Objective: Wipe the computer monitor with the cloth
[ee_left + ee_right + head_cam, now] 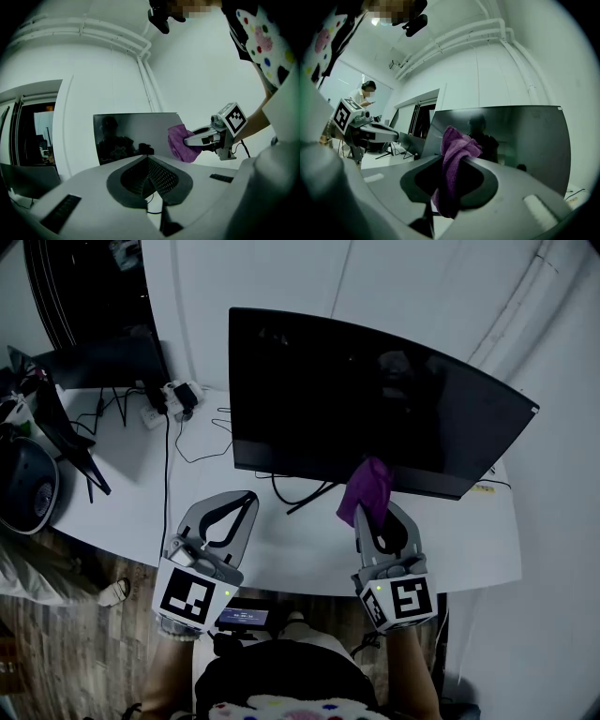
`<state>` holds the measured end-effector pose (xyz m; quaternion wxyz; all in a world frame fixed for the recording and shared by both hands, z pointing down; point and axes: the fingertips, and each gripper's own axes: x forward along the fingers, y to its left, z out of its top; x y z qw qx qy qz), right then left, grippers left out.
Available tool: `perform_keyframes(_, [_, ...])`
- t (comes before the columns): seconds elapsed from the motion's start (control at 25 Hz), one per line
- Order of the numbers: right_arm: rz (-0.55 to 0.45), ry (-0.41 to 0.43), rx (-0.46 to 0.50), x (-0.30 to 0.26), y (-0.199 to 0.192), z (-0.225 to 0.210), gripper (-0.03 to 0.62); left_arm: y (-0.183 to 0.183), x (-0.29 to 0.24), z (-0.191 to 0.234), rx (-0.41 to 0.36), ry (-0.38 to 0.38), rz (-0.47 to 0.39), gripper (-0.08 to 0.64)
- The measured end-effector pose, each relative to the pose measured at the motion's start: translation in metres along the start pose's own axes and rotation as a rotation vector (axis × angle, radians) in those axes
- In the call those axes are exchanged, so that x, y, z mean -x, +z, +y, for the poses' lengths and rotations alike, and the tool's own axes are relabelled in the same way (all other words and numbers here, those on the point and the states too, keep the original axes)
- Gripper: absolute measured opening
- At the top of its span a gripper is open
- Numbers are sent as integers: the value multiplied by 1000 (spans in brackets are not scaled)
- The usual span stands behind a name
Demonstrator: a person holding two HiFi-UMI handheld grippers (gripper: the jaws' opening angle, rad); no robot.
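Note:
A dark, switched-off computer monitor (375, 399) stands on the white desk (281, 554); it also fills the right gripper view (511, 136) and shows in the left gripper view (136, 133). My right gripper (375, 512) is shut on a purple cloth (366, 488), which bunches up at the monitor's lower edge. The purple cloth (452, 164) hangs between the jaws close to the screen. My left gripper (246, 498) hovers shut and empty over the desk, left of the monitor's stand. From the left gripper view the cloth (179, 143) appears against the screen's right part.
A second dark screen (103, 362) on a stand sits at the desk's left, with cables and a power strip (173, 399) behind. A black cable (281, 493) runs under the monitor. A white wall with pipes (487, 28) rises behind. Another person (365, 96) stands far off.

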<state>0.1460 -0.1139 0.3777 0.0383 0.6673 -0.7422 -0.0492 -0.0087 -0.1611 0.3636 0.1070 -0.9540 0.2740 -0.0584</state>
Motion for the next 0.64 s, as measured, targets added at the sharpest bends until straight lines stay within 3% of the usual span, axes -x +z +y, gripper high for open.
perform_keyframes(0.64, [-5, 8, -2, -8, -1, 2, 91, 0, -6, 4, 9, 6, 1, 6])
